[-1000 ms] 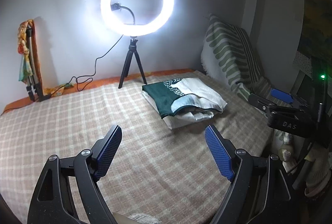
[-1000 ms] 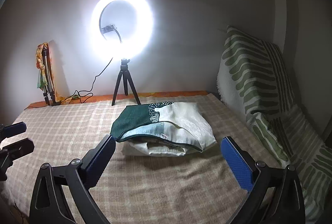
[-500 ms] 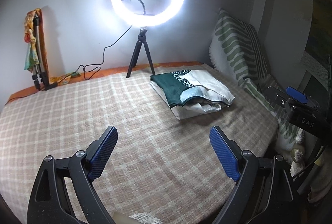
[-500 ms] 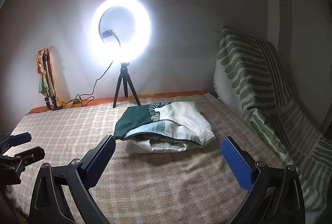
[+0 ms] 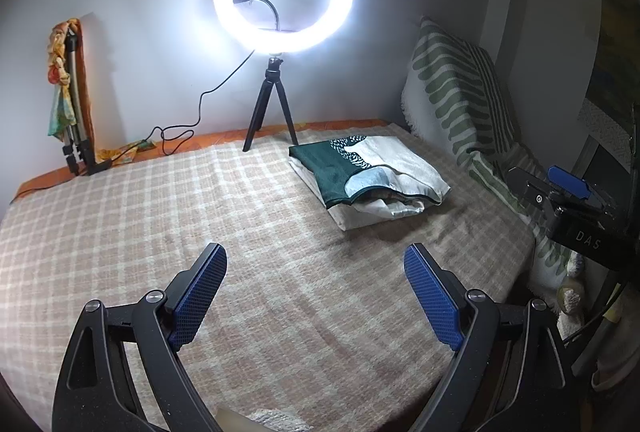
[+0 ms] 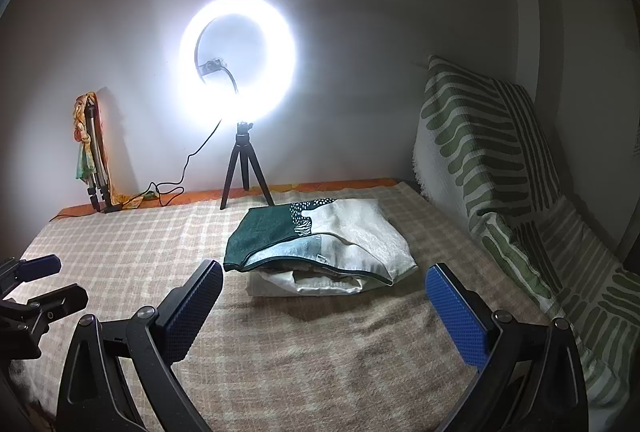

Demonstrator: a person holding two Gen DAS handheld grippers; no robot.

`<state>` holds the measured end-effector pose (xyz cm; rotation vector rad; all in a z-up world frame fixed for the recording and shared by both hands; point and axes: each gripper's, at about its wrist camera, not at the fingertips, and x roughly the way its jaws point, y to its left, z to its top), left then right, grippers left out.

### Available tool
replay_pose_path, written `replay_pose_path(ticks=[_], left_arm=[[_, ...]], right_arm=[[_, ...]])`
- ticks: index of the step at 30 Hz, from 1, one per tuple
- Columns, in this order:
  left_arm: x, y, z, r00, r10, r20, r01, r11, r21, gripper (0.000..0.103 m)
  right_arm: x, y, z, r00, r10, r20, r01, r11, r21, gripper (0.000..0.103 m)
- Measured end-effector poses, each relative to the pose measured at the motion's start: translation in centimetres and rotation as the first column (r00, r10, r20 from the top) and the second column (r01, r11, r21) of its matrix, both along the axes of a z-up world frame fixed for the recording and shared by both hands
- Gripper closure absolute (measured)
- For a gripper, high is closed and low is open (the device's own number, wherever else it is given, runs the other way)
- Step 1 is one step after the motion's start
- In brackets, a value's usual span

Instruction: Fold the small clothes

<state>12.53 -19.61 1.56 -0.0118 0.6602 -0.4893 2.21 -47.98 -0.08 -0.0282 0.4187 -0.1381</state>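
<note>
The checked bed cover (image 6: 132, 256) is seen spread flat. Toward its far right corner, a small stack of folded clothes (image 6: 320, 244) is laid, green-and-cream piece uppermost. Folding appears finished; no unfolded garment is shown. The right gripper (image 6: 324, 306) and left gripper (image 5: 316, 292) are held wide apart, gripping nothing.

The folded garment (image 5: 368, 172) (image 6: 320, 244) lies flat on the checked blanket, toward its far right part. Fabric: dark green panel, cream panel, pale blue patch, with a spotted and striped print between them. Its top layer overhangs bunched cream layers at the near edge.
</note>
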Motion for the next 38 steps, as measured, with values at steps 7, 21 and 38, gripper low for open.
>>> replay_pose_path(ticks=[7, 21, 38], left_arm=[[-0.14, -0.06, 0.23, 1.0, -0.001, 0.002, 0.001, 1.0, -0.002, 0.012], [-0.18, -0.17, 0.76, 1.0, -0.005, 0.014, 0.005, 1.0, 0.011, 0.012], [-0.62, 0.18, 0.54, 0.998, -0.007, 0.056, 0.006, 1.0, 0.02, 0.012]], right_arm=[[-0.03, 0.1, 0.11, 1.0, 0.0, 0.006, 0.0, 1.0, 0.0, 0.0], [-0.14, 0.15, 0.34, 1.0, 0.002, 0.006, -0.002, 1.0, 0.002, 0.0], [0.32, 0.13, 0.22, 1.0, 0.018, 0.002, -0.018, 1.0, -0.001, 0.0]])
